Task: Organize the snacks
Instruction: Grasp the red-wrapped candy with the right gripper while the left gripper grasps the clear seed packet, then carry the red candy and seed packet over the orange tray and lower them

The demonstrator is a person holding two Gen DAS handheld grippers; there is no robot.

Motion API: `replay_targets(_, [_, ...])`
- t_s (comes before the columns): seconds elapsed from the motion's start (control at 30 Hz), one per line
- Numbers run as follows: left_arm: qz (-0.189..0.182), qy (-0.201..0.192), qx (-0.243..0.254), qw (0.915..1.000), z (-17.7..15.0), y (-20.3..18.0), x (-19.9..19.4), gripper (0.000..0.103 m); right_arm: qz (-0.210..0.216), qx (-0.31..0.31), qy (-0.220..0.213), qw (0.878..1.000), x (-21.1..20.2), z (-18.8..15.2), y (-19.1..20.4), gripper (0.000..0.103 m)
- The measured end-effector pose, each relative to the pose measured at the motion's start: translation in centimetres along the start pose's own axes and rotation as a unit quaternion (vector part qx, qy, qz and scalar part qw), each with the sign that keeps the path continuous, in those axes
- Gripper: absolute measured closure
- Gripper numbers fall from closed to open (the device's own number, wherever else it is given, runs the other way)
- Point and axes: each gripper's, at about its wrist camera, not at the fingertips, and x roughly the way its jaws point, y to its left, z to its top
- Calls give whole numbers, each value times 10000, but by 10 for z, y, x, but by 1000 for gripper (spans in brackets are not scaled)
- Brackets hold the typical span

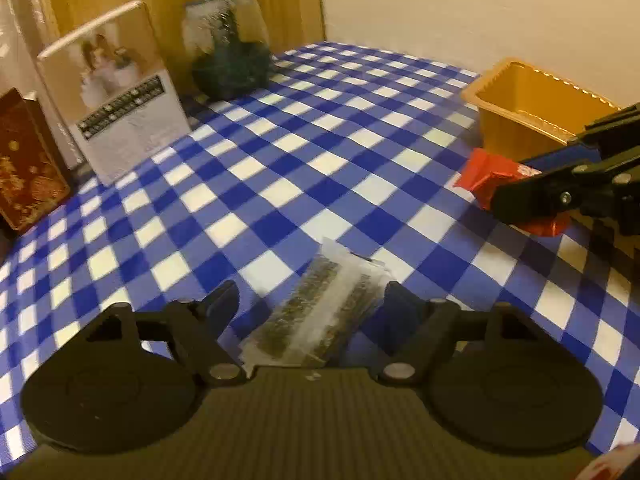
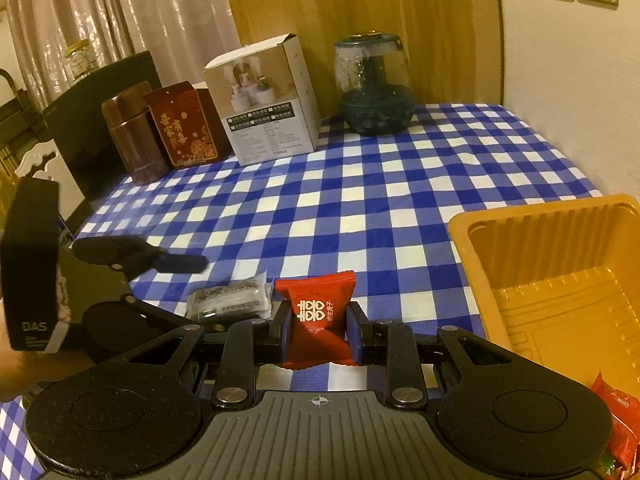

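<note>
My right gripper (image 2: 319, 330) is shut on a red candy packet (image 2: 316, 312) with white characters, held just above the checked cloth to the left of the yellow plastic tray (image 2: 464, 232). The packet (image 1: 496, 178) and tray (image 1: 504, 128) also show at the right of the left wrist view. My left gripper (image 1: 310, 300) is open, its fingers on either side of a clear packet of dark seaweed snack (image 1: 316, 308) that lies on the cloth. That packet (image 2: 230, 300) lies just left of the red one in the right wrist view.
A white box (image 2: 272, 108), a glass jar with dark contents (image 2: 376, 88), a red tin (image 2: 184, 124) and a brown canister (image 2: 134, 132) stand along the table's far edge. Another red packet (image 2: 618, 416) lies at the near right. A wall runs along the right.
</note>
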Motion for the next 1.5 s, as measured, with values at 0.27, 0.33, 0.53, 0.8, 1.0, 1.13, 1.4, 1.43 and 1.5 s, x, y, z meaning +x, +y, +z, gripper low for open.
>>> replay_targets(0.27, [-192, 318, -383, 9986, -2, -1, 0, 49, -18, 11, 48, 10000, 4, -1, 0, 75])
replay_targets(0.33, [-219, 478, -735, 9959, -2, 4, -2, 59, -20, 10, 57, 10000, 4, 0, 0, 75])
replay_targets(0.53, [-146, 663, -1249, 9898, -4, 11, -6, 66, -18, -10, 83, 10000, 7, -1, 2, 75])
replay_targets(0.8, [36, 410, -1469, 9883, -5, 6, -1, 61, -39, -21, 127, 9999, 12, -1, -1, 75])
replay_targets(1.0, [132, 307, -1613, 9863, -4, 4, 2, 61, -44, -39, 132, 9999, 14, -2, 0, 75])
replay_targets(1.13, [164, 331, -1871, 9817, -4, 6, 1, 65, -43, -52, 136, 9999, 15, -2, 1, 75])
replay_targets(1.4, [268, 500, -2241, 9729, -10, 1, -13, 67, -73, -10, 138, 9999, 12, -3, 1, 75])
replay_targets(1.43, [255, 528, -2283, 9718, -11, -1, -15, 67, -73, 0, 131, 9999, 11, -3, 2, 75])
replay_targets(1.5, [270, 593, -2331, 9703, -13, -5, -21, 67, -70, 26, 114, 9999, 7, -3, 2, 75])
